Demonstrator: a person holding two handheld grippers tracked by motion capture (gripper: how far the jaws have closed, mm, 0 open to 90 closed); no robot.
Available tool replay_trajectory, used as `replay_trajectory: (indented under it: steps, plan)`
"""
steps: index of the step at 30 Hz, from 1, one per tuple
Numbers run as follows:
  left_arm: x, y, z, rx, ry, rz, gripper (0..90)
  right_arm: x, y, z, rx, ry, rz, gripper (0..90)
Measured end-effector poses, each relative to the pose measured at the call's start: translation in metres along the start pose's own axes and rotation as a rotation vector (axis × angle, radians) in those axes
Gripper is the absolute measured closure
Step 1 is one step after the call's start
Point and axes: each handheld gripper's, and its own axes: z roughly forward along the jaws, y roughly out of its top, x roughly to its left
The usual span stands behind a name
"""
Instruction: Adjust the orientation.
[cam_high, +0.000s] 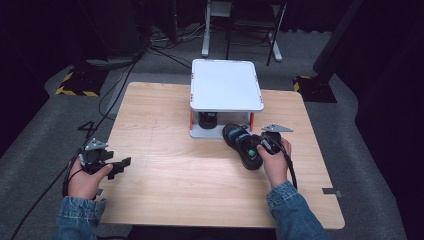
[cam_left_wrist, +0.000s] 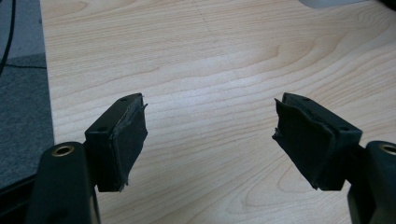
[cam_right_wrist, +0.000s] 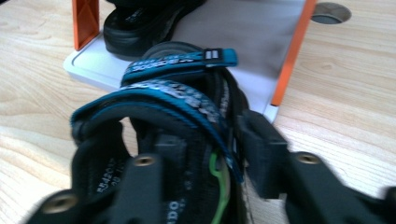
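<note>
Black-and-blue sandal (cam_high: 243, 145) at shelf (cam_high: 226, 85) edge, gripped by strap in half-open right gripper (cam_high: 263, 145); mate (cam_right_wrist: 140, 23) already stowed beneath, left gripper (cam_left_wrist: 210, 140) idle, agape, empty.

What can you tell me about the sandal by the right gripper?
The sandal is black with blue-edged webbing straps, printed lettering and a green cord near the heel. It lies on the wooden table, its toe pointing at the lower shelf of the white two-level rack, where another dark sandal sits. The right gripper straddles its heel straps, one jaw inside and one outside; whether the pads press cannot be told.
</note>
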Motion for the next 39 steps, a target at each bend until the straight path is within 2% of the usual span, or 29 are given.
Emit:
replay_trajectory:
  steps: [4, 7, 10, 11, 15, 17, 20, 22, 23, 25, 29, 34, 35, 39]
  plan:
    - [-0.001, 0.002, 0.002, 0.004, -0.004, 0.003, 24.7, -0.002, 0.002, -0.008, -0.004, -0.036, -0.022, 45.2]
    - [-0.002, 0.003, 0.004, 0.006, -0.007, 0.01, 24.7, 0.0, 0.007, -0.016, 0.008, -0.027, -0.035, 39.9]
    - [-0.002, 0.004, 0.004, 0.007, -0.01, 0.009, 24.7, 0.004, 0.012, -0.028, 0.026, -0.029, -0.084, 37.1]
    - [-0.002, 0.004, 0.005, 0.005, -0.009, 0.011, 24.7, 0.006, 0.014, -0.033, 0.015, -0.023, -0.096, 36.1]
    - [-0.003, 0.005, 0.006, 0.006, -0.01, 0.014, 24.7, 0.015, 0.022, -0.055, 0.016, -0.003, -0.139, 37.9]
    - [-0.003, 0.006, 0.007, 0.008, -0.013, 0.017, 24.7, 0.02, 0.023, -0.063, 0.067, 0.016, -0.191, 39.2]
    - [-0.005, 0.007, 0.008, 0.011, -0.016, 0.02, 24.7, 0.025, 0.018, -0.066, 0.185, 0.02, -0.266, 40.0]
    - [-0.006, 0.008, 0.009, 0.011, -0.018, 0.022, 24.7, 0.025, 0.014, -0.063, 0.219, 0.021, -0.296, 43.5]
    - [-0.006, 0.008, 0.01, 0.011, -0.017, 0.024, 24.7, 0.023, 0.012, -0.061, 0.215, 0.025, -0.3, 44.9]
    - [-0.007, 0.009, 0.01, 0.01, -0.017, 0.025, 24.6, 0.02, 0.01, -0.059, 0.215, 0.068, -0.273, 54.6]
    - [-0.008, 0.009, 0.01, 0.001, -0.01, 0.029, 25.0, 0.021, 0.013, -0.062, 0.205, 0.066, -0.313, 68.3]
    - [-0.006, 0.008, 0.007, -0.018, -0.004, 0.036, 25.8, 0.029, 0.016, -0.062, 0.145, 0.081, -0.319, 73.1]
    - [-0.006, 0.007, 0.007, -0.019, -0.003, 0.032, 25.8, 0.032, 0.017, -0.063, 0.121, 0.095, -0.311, 73.6]
    - [-0.006, 0.006, 0.006, -0.016, 0.001, 0.029, 25.9, 0.04, 0.021, -0.062, 0.017, 0.191, -0.224, 74.0]
